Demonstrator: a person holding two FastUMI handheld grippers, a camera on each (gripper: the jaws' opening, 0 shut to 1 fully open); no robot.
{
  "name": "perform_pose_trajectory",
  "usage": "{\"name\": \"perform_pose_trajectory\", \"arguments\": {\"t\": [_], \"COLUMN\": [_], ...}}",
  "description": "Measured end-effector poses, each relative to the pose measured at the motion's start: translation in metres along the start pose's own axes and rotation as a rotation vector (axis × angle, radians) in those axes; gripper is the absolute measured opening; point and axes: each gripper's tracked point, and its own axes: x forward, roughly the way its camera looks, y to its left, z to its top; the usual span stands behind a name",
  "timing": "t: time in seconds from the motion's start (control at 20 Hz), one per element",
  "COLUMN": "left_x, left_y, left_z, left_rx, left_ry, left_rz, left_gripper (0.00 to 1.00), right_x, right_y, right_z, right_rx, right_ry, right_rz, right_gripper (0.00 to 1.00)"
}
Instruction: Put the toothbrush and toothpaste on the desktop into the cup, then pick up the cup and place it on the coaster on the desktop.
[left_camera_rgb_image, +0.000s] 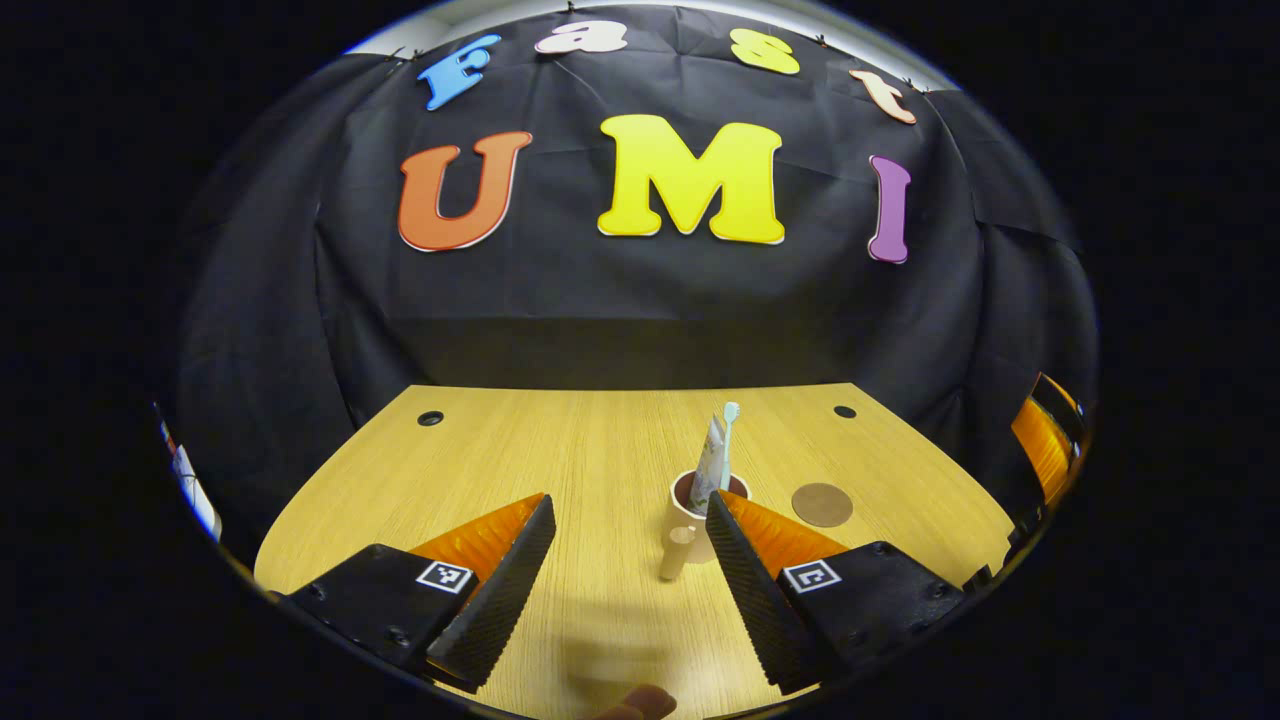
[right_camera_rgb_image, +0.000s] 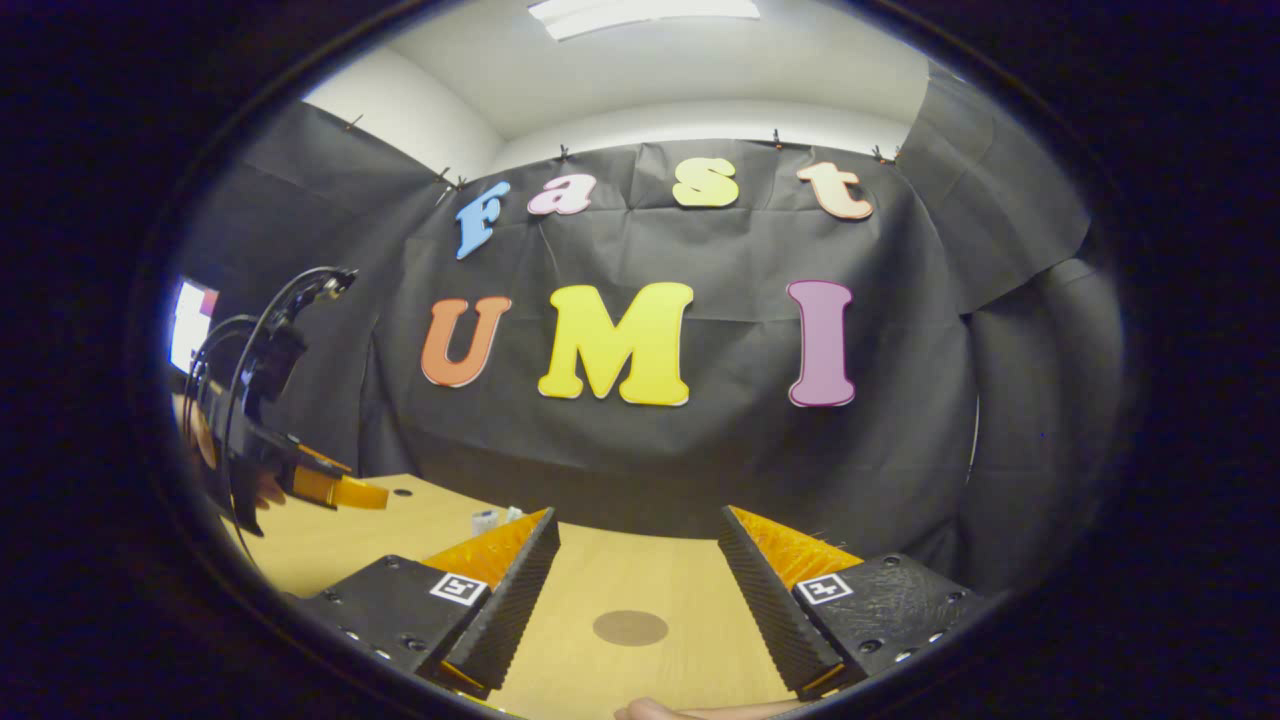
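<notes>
Wooden desktop (left_camera_rgb_image: 560, 450), cup (left_camera_rgb_image: 690, 520) holding toothbrush (left_camera_rgb_image: 729, 420), apparently toothpaste (left_camera_rgb_image: 711, 462), coaster (left_camera_rgb_image: 822, 504) beside.

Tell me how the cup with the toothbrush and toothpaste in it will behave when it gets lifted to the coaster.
The cup looks rigid, so it should hold its shape in a grip. The toothpaste and toothbrush rise well above its rim, so it may be top-heavy and tip or rattle if tilted. Its handle could snag a finger.
</notes>
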Motion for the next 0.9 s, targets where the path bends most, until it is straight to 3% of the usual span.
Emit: {"name": "perform_pose_trajectory", "arguments": {"t": [0.15,0.25,0.35,0.4,0.45,0.5,0.9], "left_x": [0.021,0.033,0.047,0.053,0.059,0.064,0.090], "left_y": [-0.016,-0.030,-0.041,-0.044,-0.043,-0.043,-0.038], "left_z": [-0.013,-0.025,-0.031,-0.039,-0.049,-0.058,-0.121], "left_rx": [0.036,0.117,0.174,0.193,0.217,0.239,0.318], "left_ry": [0.194,0.323,0.396,0.439,0.488,0.532,0.810], "left_rz": [-0.045,-0.108,-0.126,-0.128,-0.120,-0.118,-0.111], "left_gripper": [0.96,0.96,0.95,0.94,1.00,0.94,0.89], "right_x": [-0.009,-0.014,-0.013,-0.010,-0.019,-0.016,-0.006], "right_y": [-0.020,-0.024,-0.037,-0.045,-0.054,-0.058,-0.066], "right_z": [-0.012,-0.017,-0.026,-0.032,-0.035,-0.040,-0.055], "right_rx": [0.003,0.055,0.088,0.097,0.100,0.106,0.146], "right_ry": [0.019,0.027,0.030,0.039,0.051,0.060,0.082], "right_rz": [-0.006,0.026,0.020,0.005,-0.002,-0.006,0.007], "right_gripper": [0.96,0.95,0.95,0.95,0.95,0.95,0.95]}}
